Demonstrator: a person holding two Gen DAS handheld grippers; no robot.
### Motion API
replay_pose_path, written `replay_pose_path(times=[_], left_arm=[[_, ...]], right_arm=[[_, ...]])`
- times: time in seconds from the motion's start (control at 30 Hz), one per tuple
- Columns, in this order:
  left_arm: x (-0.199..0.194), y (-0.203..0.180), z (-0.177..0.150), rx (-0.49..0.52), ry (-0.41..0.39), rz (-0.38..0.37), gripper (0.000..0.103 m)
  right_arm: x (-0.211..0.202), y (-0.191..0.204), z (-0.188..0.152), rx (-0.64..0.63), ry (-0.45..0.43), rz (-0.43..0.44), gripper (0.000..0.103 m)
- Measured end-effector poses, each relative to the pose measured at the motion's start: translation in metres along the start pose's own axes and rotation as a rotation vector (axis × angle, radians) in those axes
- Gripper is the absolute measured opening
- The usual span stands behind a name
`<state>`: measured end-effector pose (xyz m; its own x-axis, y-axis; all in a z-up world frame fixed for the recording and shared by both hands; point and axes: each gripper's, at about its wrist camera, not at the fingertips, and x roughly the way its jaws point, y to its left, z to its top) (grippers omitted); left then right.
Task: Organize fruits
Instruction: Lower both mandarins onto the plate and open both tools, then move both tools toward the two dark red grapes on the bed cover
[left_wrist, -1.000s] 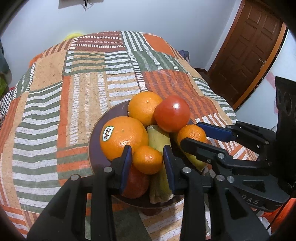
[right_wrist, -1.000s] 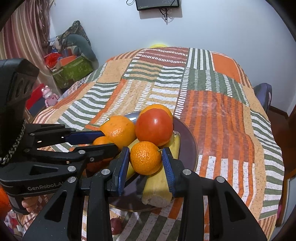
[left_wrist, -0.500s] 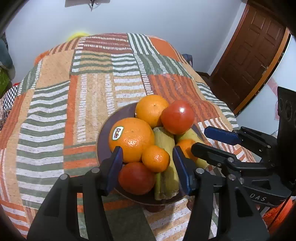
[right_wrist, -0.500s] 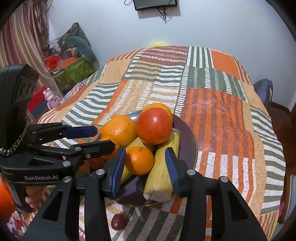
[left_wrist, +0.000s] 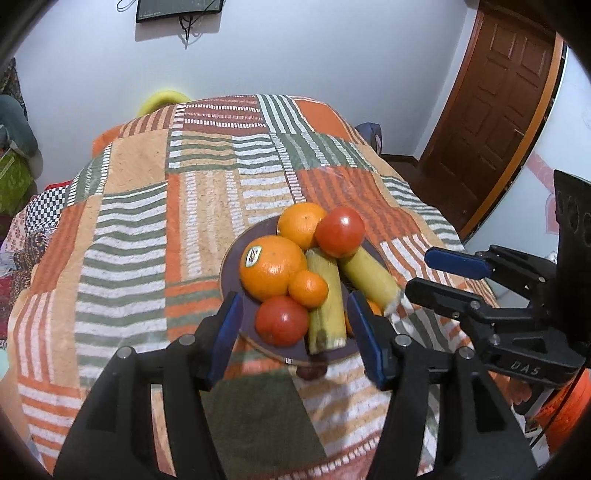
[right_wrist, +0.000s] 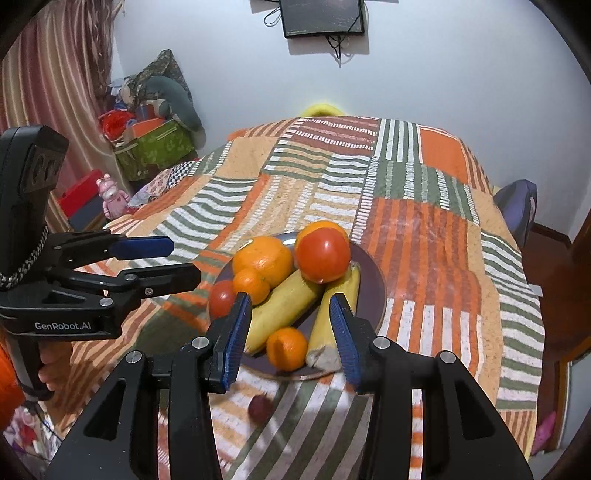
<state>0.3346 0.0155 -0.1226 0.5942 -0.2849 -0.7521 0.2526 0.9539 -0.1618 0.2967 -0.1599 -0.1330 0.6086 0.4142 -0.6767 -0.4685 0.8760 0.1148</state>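
Nearest, the left gripper (left_wrist: 295, 334) is opening and the right gripper (right_wrist: 290, 334) stands part-open; both grip nothing. Beyond them, on the quilt-covered worktop (left_wrist: 140, 221), the round dark plate (right_wrist: 373, 291) holds smooth tomatoes (right_wrist: 323, 254), dimpled oranges (left_wrist: 271, 267), and long yellow bananas (right_wrist: 282, 312).

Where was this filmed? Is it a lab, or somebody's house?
Most likely a room in someone's home. A table under a patchwork cloth holds a plate of fruit, toys and boxes are piled in a corner by a curtain, and there is a panelled wooden door.
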Motion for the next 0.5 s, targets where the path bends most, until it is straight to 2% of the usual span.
replay_pose_path(times=[0.23, 0.5], left_arm=[[-0.008, -0.001, -0.033, 0.016, 0.062, 0.0, 0.061], [0.012, 0.002, -0.072, 0.036, 0.147, 0.006, 0.061]], right_arm=[[0.001, 0.012, -0.032, 0.016, 0.061, 0.027, 0.041], [0.026, 0.015, -0.069, 0.027, 0.171, 0.026, 0.041]])
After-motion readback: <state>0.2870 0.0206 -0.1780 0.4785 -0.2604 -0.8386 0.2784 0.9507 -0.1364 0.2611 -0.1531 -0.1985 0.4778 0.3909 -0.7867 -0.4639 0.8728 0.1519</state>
